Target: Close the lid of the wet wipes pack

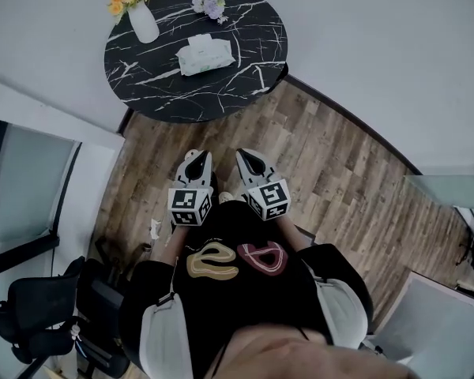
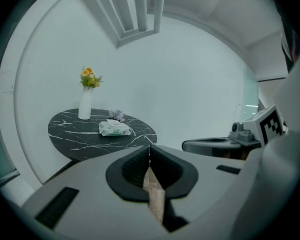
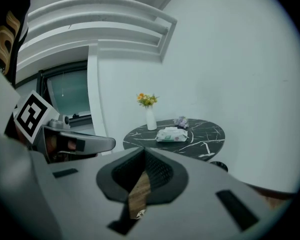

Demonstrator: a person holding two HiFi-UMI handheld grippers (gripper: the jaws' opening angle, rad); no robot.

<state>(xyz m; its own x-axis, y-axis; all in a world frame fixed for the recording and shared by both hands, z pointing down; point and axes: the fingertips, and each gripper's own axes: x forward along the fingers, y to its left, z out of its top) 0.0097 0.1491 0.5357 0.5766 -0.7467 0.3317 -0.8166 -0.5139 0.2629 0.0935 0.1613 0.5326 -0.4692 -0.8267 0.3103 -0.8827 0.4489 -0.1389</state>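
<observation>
The white-and-green wet wipes pack lies near the middle of a round black marble table. It also shows far off in the left gripper view and the right gripper view. My left gripper and right gripper are held close to my body over the wooden floor, well short of the table. Both stand shut, jaw tips touching, with nothing between them. I cannot tell from here how the pack's lid stands.
A white vase with orange and yellow flowers stands at the table's left rim. A small purple flower bunch lies at its far edge. A black office chair is at the lower left. White walls surround the table.
</observation>
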